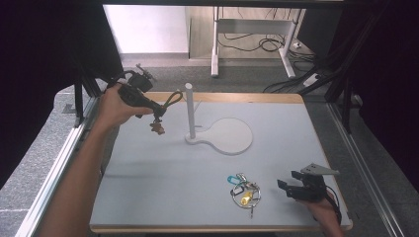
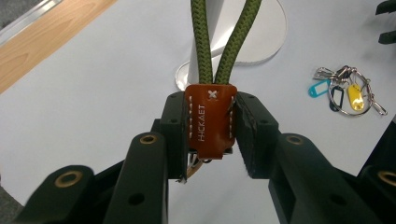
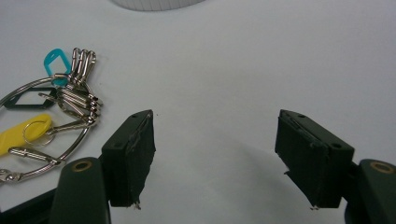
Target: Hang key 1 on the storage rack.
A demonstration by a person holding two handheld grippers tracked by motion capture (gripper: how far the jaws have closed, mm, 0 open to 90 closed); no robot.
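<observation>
Left gripper point(image 1: 157, 109) I keep clamped on the brown leather tab point(image 2: 210, 119) of the green cord loop point(image 1: 173, 98), up near the desk's far-left corner beside the white post point(image 1: 189, 109) — apparently to hook it — while my right gripper point(image 1: 286, 188) waits, jaws apart, by the near-right edge.

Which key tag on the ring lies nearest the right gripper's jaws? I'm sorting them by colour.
The yellow tag, beside the right gripper; the black tag and teal tag lie farther off.
</observation>
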